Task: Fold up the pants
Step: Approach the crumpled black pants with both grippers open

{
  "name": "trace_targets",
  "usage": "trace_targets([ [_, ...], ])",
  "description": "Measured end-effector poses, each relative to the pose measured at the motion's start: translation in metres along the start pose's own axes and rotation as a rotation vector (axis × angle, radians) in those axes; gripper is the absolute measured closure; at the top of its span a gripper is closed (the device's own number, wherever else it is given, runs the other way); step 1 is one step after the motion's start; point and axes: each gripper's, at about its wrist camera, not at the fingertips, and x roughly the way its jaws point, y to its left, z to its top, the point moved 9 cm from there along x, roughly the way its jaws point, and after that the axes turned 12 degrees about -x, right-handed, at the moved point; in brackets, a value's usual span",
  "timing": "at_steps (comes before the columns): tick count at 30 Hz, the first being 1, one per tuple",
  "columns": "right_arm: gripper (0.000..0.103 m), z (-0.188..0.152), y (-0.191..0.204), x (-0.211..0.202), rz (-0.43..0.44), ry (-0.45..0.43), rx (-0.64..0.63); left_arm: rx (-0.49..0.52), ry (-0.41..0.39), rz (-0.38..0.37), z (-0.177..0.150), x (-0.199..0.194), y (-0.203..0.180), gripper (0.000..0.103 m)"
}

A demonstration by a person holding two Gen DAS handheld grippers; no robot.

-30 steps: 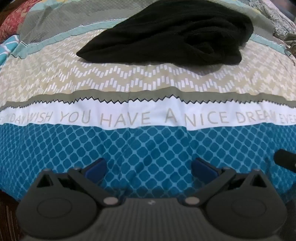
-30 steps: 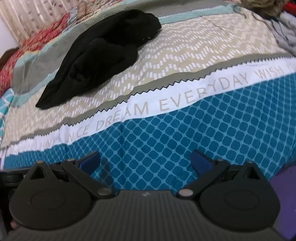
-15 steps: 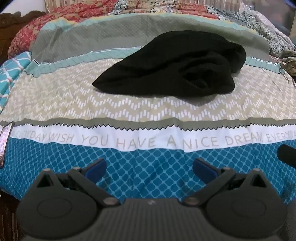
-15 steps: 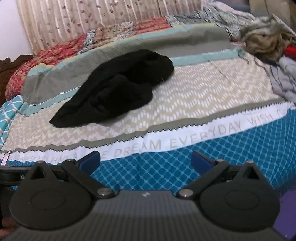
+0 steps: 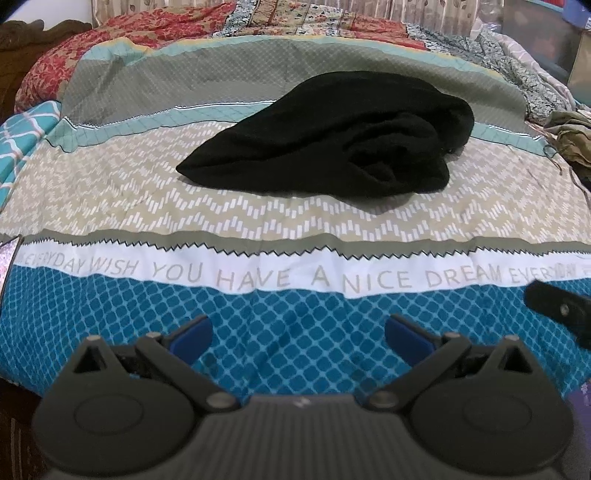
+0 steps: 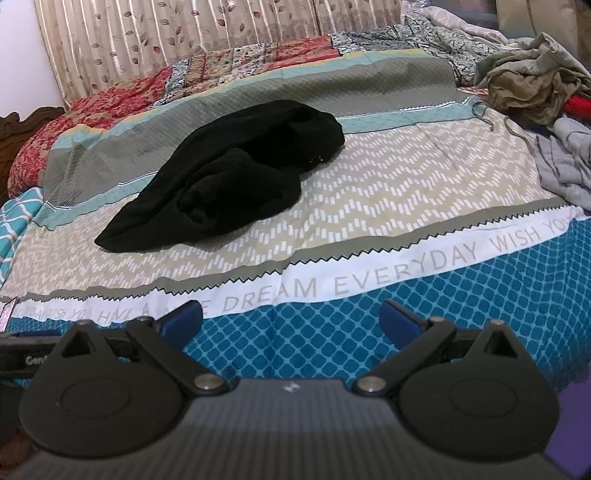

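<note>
Black pants [image 5: 332, 140] lie bunched in a loose heap on the patterned bedspread [image 5: 110, 192], in the beige zigzag band toward the far side. In the right wrist view the same pants [image 6: 229, 177] sit left of centre. My left gripper [image 5: 298, 334] is open over the blue diamond band near the bed's front edge, well short of the pants, with nothing between its blue pads. My right gripper [image 6: 290, 319] is open too, over the same band, empty. Part of the right gripper [image 5: 554, 308] shows at the left wrist view's right edge.
A pile of olive and grey clothes [image 6: 535, 92] lies at the bed's far right. A red floral quilt [image 6: 110, 103] and striped curtain [image 6: 184, 33] are behind. Dark wooden bed frame [image 5: 37, 33] stands at the far left. A white text band [image 5: 295, 277] crosses the bedspread.
Both grippers have pulled back and tilted up, so the pants look farther off and more of the bed's far side shows. Both stay open and empty.
</note>
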Motion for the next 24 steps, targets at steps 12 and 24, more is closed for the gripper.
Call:
trace_targets([
  [12, 0.022, 0.000, -0.004, 0.001, 0.003, 0.005, 0.011, 0.036, -0.003, 0.019, -0.008, -0.015, -0.002, 0.000],
  [24, 0.022, -0.002, -0.005, 0.002, 0.014, 0.010, 0.016, -0.001, 0.008, 0.082, 0.011, -0.004, 0.025, 0.000],
])
